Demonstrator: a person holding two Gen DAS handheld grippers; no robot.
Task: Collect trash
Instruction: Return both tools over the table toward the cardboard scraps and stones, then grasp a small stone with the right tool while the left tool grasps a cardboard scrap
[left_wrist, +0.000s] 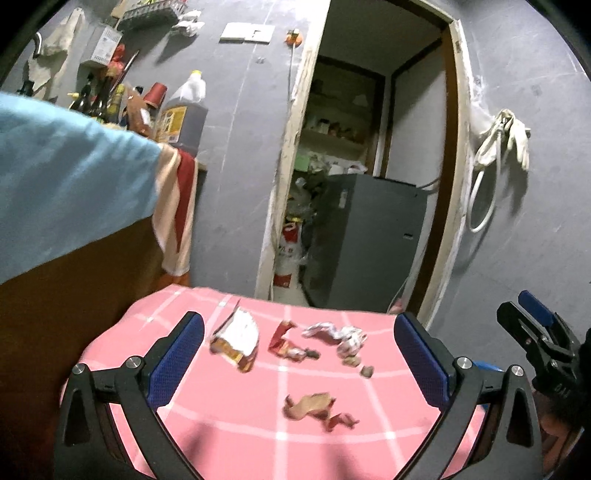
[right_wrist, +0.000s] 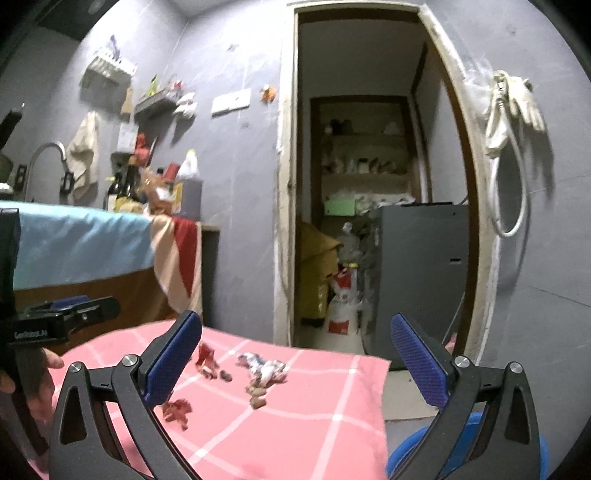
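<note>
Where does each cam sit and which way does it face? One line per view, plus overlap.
Left wrist: on the left gripper, above the pink cloth, facing the doorway; own open fingers show, right gripper at right edge.
Right wrist: on the right gripper, lower and further right, facing the same doorway; own open fingers show, left gripper at left edge, blue bin below.
Shared: cloth, crumpled foil wrapper, red wrapper, doorway, hanging gloves.

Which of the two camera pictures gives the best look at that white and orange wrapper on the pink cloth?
The left wrist view: the white and orange wrapper lies in full sight on the pink cloth. In the right wrist view it doesn't show, probably hidden behind a finger of the right hand-held gripper.
</note>
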